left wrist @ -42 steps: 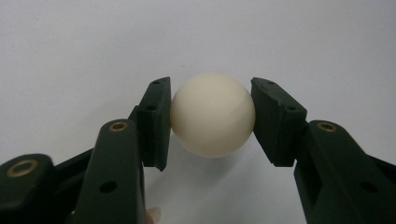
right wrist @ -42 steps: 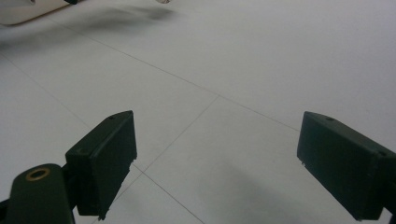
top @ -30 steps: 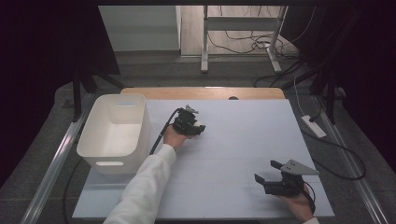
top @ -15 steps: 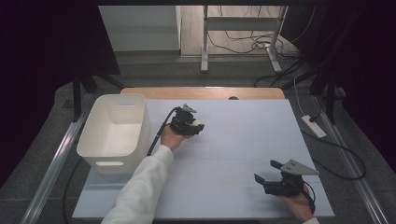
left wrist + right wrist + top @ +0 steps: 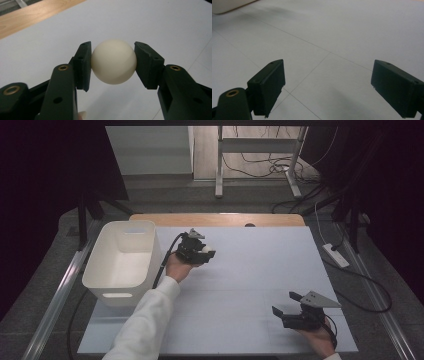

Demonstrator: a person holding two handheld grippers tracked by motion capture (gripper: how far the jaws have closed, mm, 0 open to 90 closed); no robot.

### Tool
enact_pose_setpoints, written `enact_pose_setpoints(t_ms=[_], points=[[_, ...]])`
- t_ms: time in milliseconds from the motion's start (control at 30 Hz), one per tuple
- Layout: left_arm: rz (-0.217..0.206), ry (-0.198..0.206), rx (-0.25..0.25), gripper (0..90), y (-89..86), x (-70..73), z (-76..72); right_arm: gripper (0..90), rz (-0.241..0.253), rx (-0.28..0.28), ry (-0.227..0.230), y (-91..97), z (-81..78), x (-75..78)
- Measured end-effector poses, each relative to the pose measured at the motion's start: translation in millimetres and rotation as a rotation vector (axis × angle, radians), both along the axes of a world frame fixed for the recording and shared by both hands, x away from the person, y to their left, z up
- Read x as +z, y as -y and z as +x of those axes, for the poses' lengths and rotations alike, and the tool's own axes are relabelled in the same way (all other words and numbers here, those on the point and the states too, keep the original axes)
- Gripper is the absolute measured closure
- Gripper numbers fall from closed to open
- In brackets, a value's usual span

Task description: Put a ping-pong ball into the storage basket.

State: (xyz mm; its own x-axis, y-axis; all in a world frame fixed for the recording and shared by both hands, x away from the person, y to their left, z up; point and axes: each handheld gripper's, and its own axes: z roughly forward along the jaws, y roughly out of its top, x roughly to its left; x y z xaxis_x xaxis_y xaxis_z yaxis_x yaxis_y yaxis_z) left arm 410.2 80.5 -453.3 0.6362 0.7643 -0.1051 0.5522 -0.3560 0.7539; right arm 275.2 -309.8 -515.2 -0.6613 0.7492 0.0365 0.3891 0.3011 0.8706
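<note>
With the white ball (image 5: 113, 61) clamped between the left claw's (image 5: 202, 253) pads, carry it level over the bin (image 5: 100, 275) at its left before releasing; the right claw (image 5: 289, 303) rests spread apart.

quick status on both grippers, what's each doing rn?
Left gripper: closed on the white ball, lifted off the table.
Right gripper: open, nothing between its jaws.
</note>
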Motion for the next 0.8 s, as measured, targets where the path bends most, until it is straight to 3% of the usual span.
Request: enact_pose_setpoints(t_ms=[367, 467, 633, 800], points=[[-0.031, 0.016, -0.009, 50.3, 0.1, 5.6, -5.0, 11.9, 0.006, 0.005, 0.004, -0.8, -1.8, 1.3], [-0.038, 0.044, -0.008, 50.3, 0.1, 9.4, -8.6, 11.9, 0.005, 0.003, 0.002, 0.1, -1.9, 1.3], [-0.075, 0.059, -0.016, 50.3, 0.6, 15.9, -13.5, 11.9, 0.003, 0.004, 0.002, -0.2, -1.6, 1.0], [-0.080, 0.065, -0.015, 50.3, -0.9, 18.9, -15.6, 11.9, 0.004, 0.006, 0.003, -0.9, -1.8, 0.9]])
